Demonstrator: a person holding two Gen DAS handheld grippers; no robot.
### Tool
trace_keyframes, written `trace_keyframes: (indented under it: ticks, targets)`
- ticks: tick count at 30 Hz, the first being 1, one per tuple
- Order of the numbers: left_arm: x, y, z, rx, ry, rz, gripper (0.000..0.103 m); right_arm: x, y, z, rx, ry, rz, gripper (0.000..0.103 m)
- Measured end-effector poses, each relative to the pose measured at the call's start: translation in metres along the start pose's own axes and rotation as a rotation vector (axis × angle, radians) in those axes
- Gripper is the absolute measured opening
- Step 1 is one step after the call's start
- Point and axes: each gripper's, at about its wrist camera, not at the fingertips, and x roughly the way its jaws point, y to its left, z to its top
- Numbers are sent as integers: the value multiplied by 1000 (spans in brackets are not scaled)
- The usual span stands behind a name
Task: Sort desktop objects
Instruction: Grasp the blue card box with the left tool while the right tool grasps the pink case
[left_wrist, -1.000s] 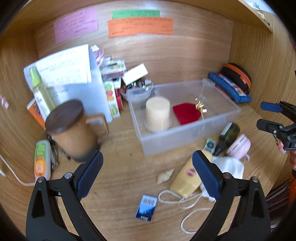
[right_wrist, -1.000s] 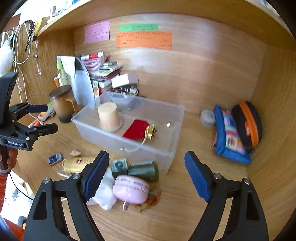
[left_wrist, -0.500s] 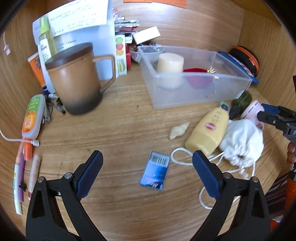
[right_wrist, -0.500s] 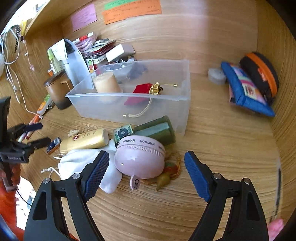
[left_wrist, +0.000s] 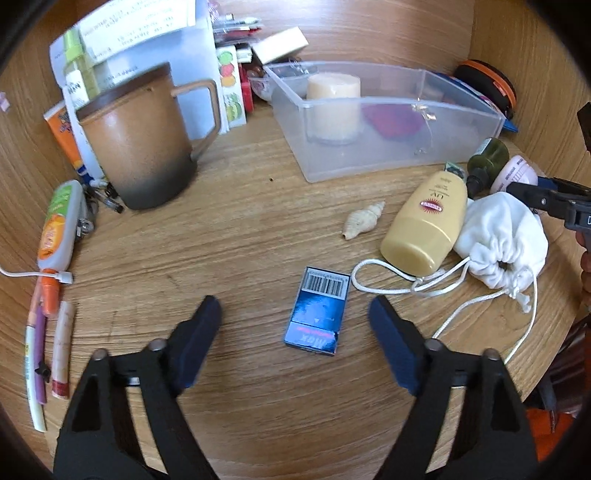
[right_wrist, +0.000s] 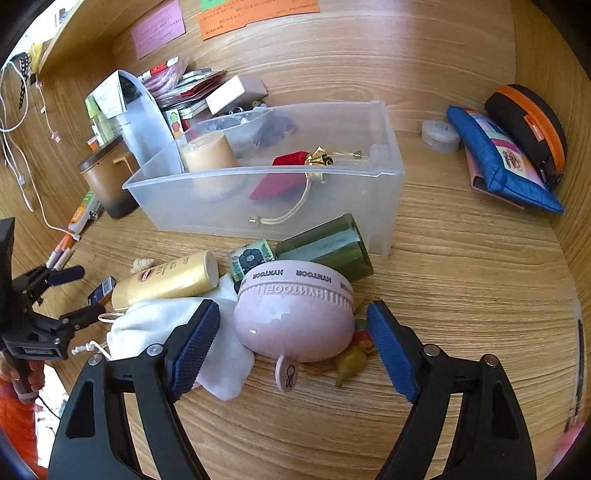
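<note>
The desk (left_wrist: 236, 236) is smooth wood with wavy brown lines. A small flat box (left_wrist: 317, 312), shiny blue with a white barcode on top, lies on it. The left gripper (left_wrist: 295, 321) has two black arms with blue pads. Its jaws are closing, and the blue box lies between them, a little ahead of the pads, with gaps on both sides. Nothing is pinched yet.

Far left stands a brown mug (left_wrist: 140, 136) with a dark bottom and a square handle. To the right of the box lie a little bumpy shell (left_wrist: 364, 219), a smooth yellow bottle (left_wrist: 428, 221) on its side, and a soft white cloth bag (left_wrist: 502, 240) with a white string (left_wrist: 391, 284).

A clear plastic bin (right_wrist: 384, 173) sits far back. Inside it are a round cream candle (right_wrist: 208, 157) and a red pouch (right_wrist: 284, 173) with a gold tie.

The right gripper (right_wrist: 293, 332) also has blue bumpy pads. Its jaws are closing around a round pink case (right_wrist: 295, 314), smooth and shaped like a dome, with raised letters on its band. The pads are beside it, one on each side, not pressing it. A dark green glass bottle (right_wrist: 328, 247) lies just behind the pink case, touching it. Far right lean a blue fabric pouch (right_wrist: 495, 162) and a black case with an orange zip (right_wrist: 532, 122)
</note>
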Motion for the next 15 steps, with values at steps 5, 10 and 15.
trace_keyframes:
  ticks: [5, 10, 15]
  targets:
    - [1, 0, 1, -11, -2, -15, 75, -1, 2, 0, -9, -8, 2, 67]
    - [-1, -3, 0, 12, -12, -26, 61, -1, 2, -1, -8, -14, 7, 61]
    - [-3, -3, 0, 25, -17, -34, 43, -3, 1, -1, 3, -18, 7, 61]
